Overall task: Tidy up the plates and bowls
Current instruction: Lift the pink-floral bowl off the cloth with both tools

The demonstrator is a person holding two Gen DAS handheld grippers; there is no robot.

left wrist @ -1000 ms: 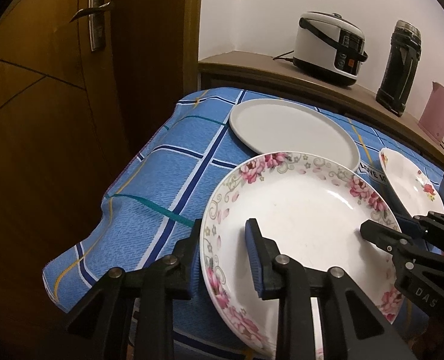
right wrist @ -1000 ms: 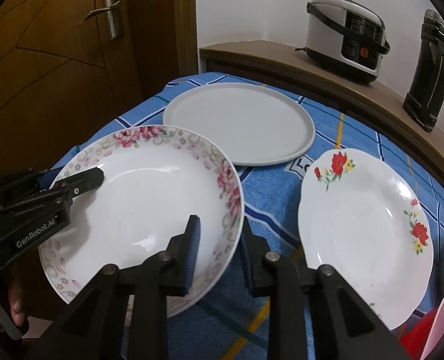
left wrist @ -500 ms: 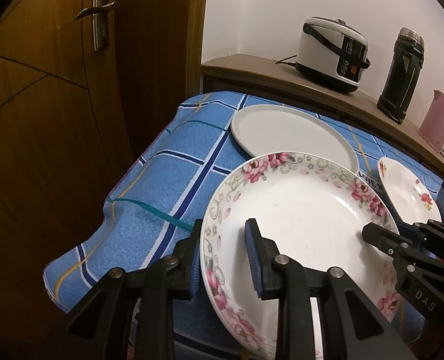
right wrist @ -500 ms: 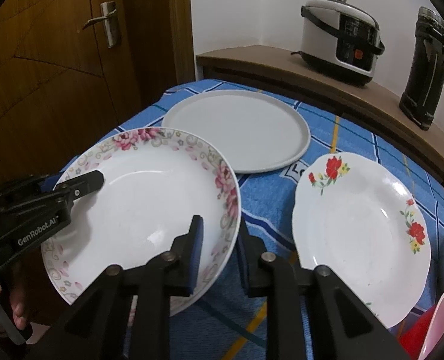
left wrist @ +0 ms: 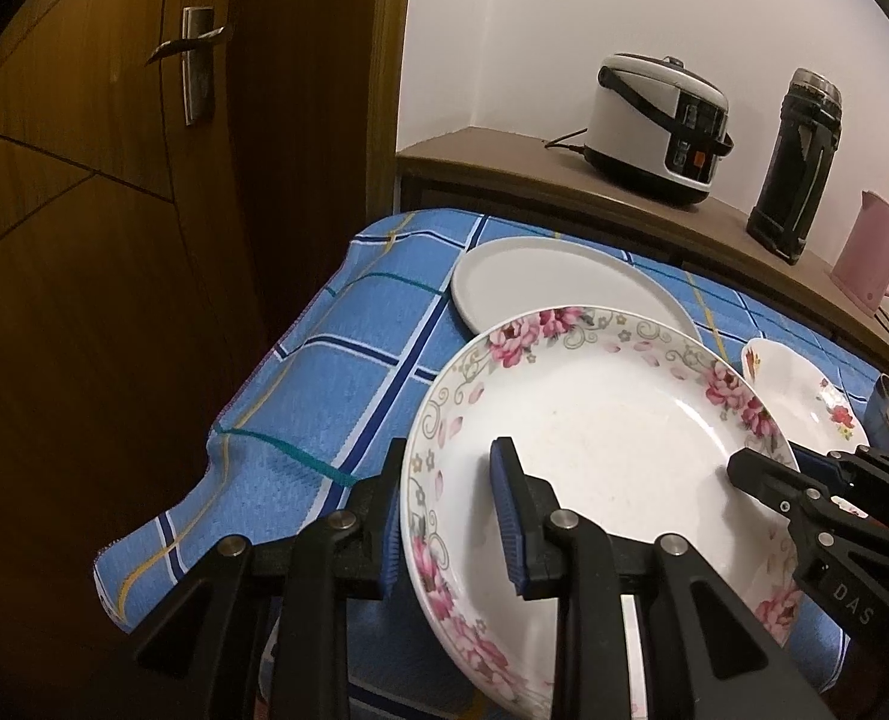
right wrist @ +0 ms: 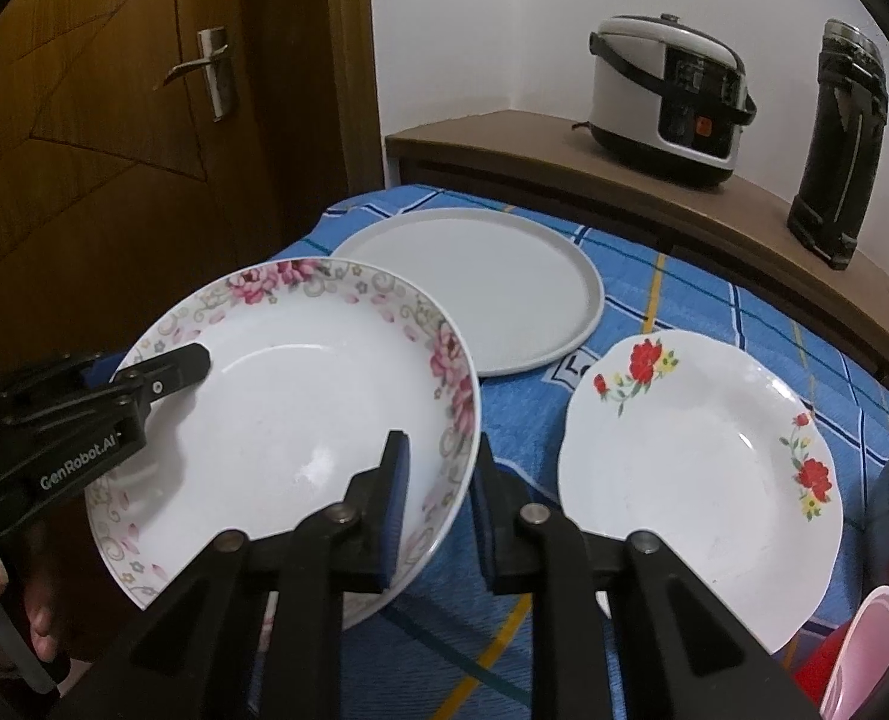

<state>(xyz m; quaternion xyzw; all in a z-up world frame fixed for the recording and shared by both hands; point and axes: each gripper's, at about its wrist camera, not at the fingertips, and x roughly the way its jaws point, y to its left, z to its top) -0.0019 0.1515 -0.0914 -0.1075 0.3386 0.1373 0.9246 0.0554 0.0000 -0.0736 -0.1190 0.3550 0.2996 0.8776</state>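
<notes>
L wrist view: my left gripper (left wrist: 447,516) was clamped on the near-left rim of the pink-flowered plate (left wrist: 600,438), which filled the lower centre of the frame, lifted clear of the blue checked cloth (left wrist: 336,384). The grey plate (left wrist: 558,282) lay behind it, upper centre.

R wrist view: my right gripper (right wrist: 438,501) pinched the same plate's right rim, lower centre; the red-flowered plate (right wrist: 696,468) sat on the cloth, lower right.

Glazed ceramic, I'd judge: stiff, slick, heavy-ish, chips easily. Hold opposite rims w/ pads well over the lip, keep it level.
</notes>
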